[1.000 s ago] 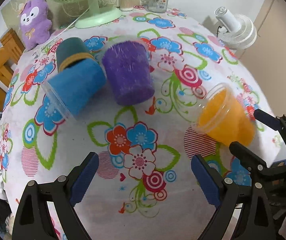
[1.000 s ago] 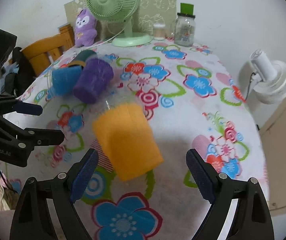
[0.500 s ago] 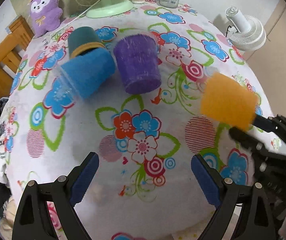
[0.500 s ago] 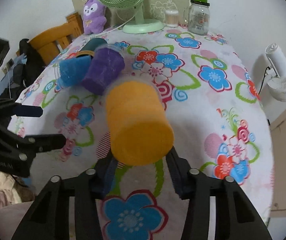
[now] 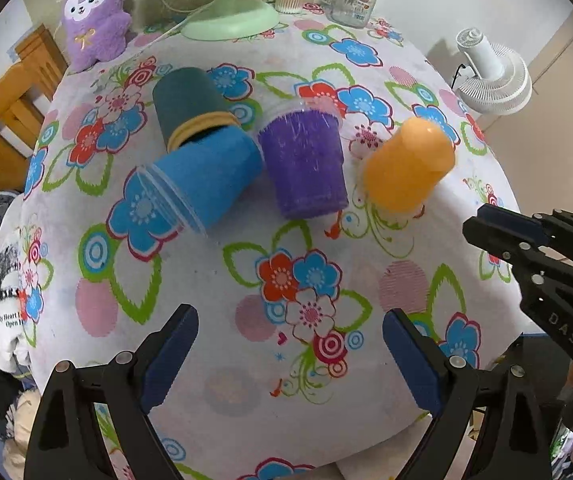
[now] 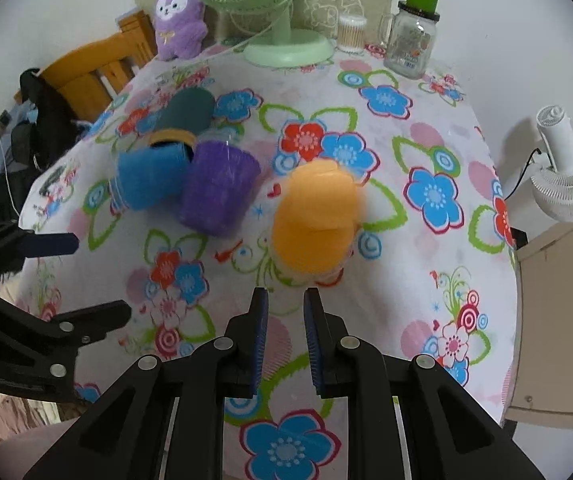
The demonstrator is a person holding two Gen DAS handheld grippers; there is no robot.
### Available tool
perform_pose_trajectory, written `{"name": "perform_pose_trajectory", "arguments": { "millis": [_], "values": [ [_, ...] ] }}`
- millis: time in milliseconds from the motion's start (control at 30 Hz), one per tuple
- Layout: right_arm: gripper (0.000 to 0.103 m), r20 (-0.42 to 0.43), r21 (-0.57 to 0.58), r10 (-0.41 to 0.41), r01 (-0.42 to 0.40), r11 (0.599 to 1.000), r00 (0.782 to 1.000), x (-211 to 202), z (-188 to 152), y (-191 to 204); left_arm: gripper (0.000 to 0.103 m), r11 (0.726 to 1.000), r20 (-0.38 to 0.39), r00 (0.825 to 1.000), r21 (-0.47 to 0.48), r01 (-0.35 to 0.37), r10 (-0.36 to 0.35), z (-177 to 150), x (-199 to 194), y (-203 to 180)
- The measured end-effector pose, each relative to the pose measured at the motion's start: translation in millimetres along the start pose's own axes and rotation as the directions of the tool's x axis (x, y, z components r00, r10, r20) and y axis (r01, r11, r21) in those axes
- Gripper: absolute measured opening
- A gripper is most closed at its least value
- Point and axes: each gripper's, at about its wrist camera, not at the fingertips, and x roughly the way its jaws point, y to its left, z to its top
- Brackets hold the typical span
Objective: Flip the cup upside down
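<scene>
The orange cup [image 6: 315,218], light, thin-walled and easily tipped, stands inverted on the tabletop [image 6: 426,280]; right gripper [image 6: 284,344] fingers nearly clenched, grasping nothing.

left wrist: high, near edge | right wrist: rightward | shared: orange cup [image 5: 406,172] [image 6: 315,216]
</scene>
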Motion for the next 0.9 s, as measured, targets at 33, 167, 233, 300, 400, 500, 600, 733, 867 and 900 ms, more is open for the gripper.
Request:
{"name": "perform_pose_trajectory", "arguments": {
  "millis": [33, 167, 233, 300, 400, 500, 600, 733, 867, 900],
  "values": [
    [0.021, 0.006, 0.012, 0.001, -0.001, 1.000, 1.000, -2.8, 2.3, -0.8, 0.095, 1.000, 0.001, 1.000, 0.000, 0.000, 0.000, 1.6, -0.8, 0.6],
    [0.021, 0.035, 0.058, -0.007, 0.005, 0.998, 0.999, -16.6, 8.5, -5.3, 0.095, 1.000, 0.017, 1.000, 0.006, 0.001, -0.001, 10.8, -10.6, -0.5],
    [0.025, 0.045, 0.075, -0.017, 0.013, 0.997, 0.999, -24.8, 10.7, -6.9, 0.095, 1.000, 0.032, 0.999, 0.014, 0.001, -0.002, 15.0, -17.7, -2.9],
    [0.035, 0.065, 0.104, -0.022, 0.015, 0.994, 0.998, -37.4, 13.4, -9.5, 0.095, 1.000, 0.055, 0.999, 0.022, -0.005, 0.003, 19.9, -28.2, -7.2],
    [0.065, 0.109, 0.153, -0.030, 0.014, 0.988, 0.994, -61.2, 15.4, -12.9, 0.095, 1.000, 0.095, 0.995, 0.015, 0.001, -0.003, 26.1, -46.8, -12.1],
    [0.077, 0.160, 0.183, -0.056, 0.026, 0.983, 0.986, -84.6, 18.1, -14.5, 0.097, 1.000, 0.125, 0.992, -0.006, 0.005, -0.005, 28.9, -64.8, -14.5],
    [0.087, 0.198, 0.199, -0.083, 0.043, 0.979, 0.977, -106.0, 21.8, -14.7, 0.100, 0.999, 0.161, 0.987, -0.026, -0.023, 0.027, 27.8, -82.7, -16.4],
    [0.091, 0.238, 0.213, -0.109, 0.058, 0.975, 0.965, -128.0, 21.8, -14.0, 0.102, 0.997, 0.203, 0.978, -0.062, -0.042, 0.054, 22.5, -105.4, -15.1],
    [0.093, 0.257, 0.218, -0.130, 0.074, 0.973, 0.958, -142.6, 18.1, -12.1, 0.103, 0.993, 0.230, 0.970, -0.104, -0.052, 0.075, 14.3, -122.2, -12.1],
    [0.093, 0.263, 0.216, -0.130, 0.073, 0.974, 0.956, -145.7, 16.5, -11.7, 0.103, 0.992, 0.238, 0.968, -0.114, -0.055, 0.081, 11.5, -126.2, -11.3]
  ]
}}
